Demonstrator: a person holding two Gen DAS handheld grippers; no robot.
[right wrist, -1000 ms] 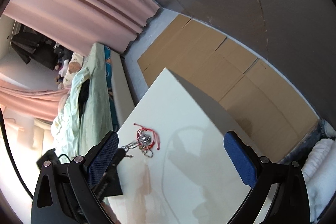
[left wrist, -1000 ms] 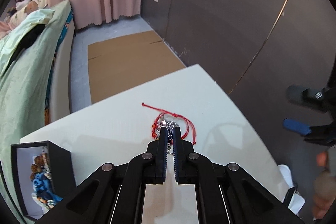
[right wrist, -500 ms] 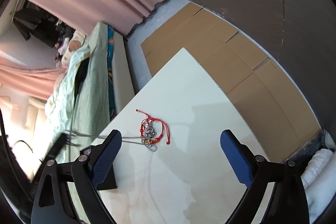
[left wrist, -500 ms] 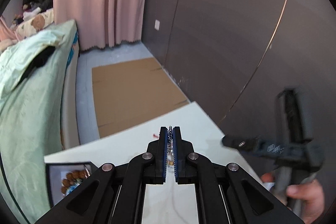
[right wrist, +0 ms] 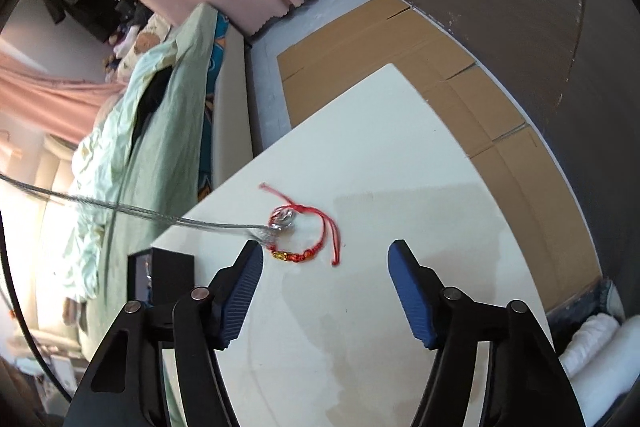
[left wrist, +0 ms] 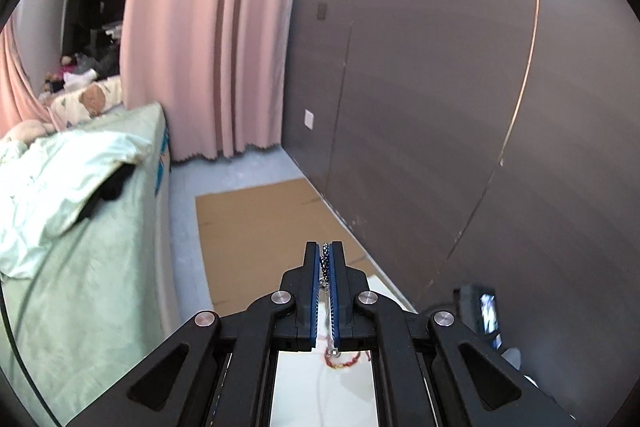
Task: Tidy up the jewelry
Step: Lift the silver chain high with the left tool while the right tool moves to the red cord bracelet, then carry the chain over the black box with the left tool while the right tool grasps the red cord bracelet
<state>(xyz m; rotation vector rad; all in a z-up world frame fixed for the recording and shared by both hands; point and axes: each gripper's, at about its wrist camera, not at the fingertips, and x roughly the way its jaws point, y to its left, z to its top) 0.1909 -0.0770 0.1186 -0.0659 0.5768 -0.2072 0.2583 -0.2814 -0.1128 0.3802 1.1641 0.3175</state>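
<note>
The silver chain is the piece in hand: your left tongs are pinched tight on it, links showing between the blue pads, and it runs taut from high on the left down to its pendant end, which sits at or just above the worktop and overlaps the red cord bracelet; whether the two are tangled you cannot tell. You seem to be in the lifting step, drawing the chain clear of the bracelet, which lies flat on the worktop with its loose tails spread. Your right tongs hover wide apart and hold nothing, just short of the bracelet. The next move probably calls for a slow, steady raise so the pendant slips free without dragging the cord, perhaps with the right tongs pinning the bracelet down. Then carry the chain to the black box at the worktop's left edge, close to the left finger of the right tongs. Its inside is barely visible here, so its contents cannot be made out.
</note>
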